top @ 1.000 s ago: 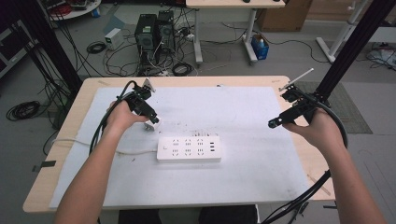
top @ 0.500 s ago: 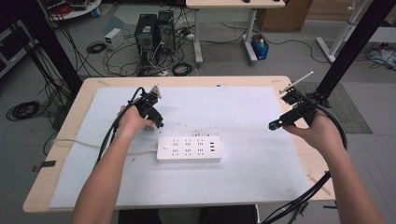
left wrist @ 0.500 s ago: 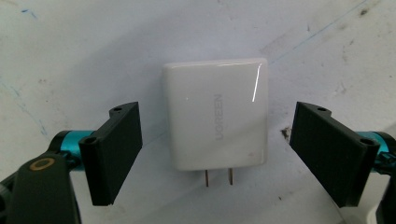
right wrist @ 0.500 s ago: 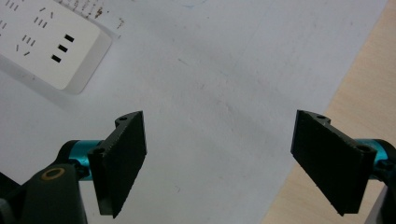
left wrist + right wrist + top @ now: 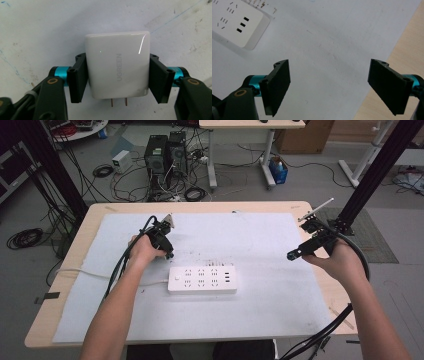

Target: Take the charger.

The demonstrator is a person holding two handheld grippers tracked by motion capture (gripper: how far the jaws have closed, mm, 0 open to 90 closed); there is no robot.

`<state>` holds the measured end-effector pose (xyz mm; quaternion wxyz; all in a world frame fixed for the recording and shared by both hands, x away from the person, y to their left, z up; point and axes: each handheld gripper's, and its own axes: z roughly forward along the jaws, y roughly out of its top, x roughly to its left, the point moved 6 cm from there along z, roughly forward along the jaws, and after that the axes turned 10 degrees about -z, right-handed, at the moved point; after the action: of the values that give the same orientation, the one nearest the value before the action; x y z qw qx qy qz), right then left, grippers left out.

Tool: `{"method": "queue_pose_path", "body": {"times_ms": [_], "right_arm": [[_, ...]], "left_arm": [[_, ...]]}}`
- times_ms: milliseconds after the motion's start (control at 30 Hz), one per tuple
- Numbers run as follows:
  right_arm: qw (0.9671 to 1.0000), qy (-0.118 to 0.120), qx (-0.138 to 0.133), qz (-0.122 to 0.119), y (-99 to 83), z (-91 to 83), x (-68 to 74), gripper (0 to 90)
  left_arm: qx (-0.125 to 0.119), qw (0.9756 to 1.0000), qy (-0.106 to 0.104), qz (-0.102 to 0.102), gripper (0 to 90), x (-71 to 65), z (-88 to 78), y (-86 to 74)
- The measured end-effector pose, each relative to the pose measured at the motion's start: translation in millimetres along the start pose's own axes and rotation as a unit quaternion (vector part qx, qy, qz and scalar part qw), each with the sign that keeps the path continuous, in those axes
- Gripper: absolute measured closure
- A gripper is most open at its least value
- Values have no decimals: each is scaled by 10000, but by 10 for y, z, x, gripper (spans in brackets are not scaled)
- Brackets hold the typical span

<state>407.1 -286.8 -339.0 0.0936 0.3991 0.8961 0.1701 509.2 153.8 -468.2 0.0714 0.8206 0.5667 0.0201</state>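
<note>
Charger (image 5: pixel 117 66), a white plug-in block with two prongs at its near end, sits clamped between the jaws of the left gripper (image 5: pixel 117 77), held above the mat (image 5: pixel 260 235) toward the surface's left edge, just beyond the power strip (image 5: pixel 202 279). Judged next: turn the prongs down square over a matching socket and press straight, keeping the grip firm. Right gripper (image 5: pixel 329 85) is wide open and empty near the right edge; it could steady the strip.

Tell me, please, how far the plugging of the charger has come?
Done: the left gripper grips the white charger, prongs exposed. In hand: it hovers beside the power strip. Left: inserting it, seemingly. The right gripper is open, holding nothing.
</note>
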Motion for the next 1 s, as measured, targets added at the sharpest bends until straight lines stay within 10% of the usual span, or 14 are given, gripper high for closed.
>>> {"method": "queue_pose_path", "body": {"times_ms": [333, 733, 1000], "right_arm": [[10000, -2, 50, -4, -4, 27, 13, 178], [9999, -26, 142, 76, 90, 13, 47, 178], [9999, -25, 121, 36, 149, 11, 105, 178]], "left_arm": [[-185, 9998, 17, 79, 424, 8, -95, 5], [-833, 9949, -261, 497, 424, -72, -1208, -338], [-971, 9926, -198, 698, 424, -172, -1570, -463]]}}
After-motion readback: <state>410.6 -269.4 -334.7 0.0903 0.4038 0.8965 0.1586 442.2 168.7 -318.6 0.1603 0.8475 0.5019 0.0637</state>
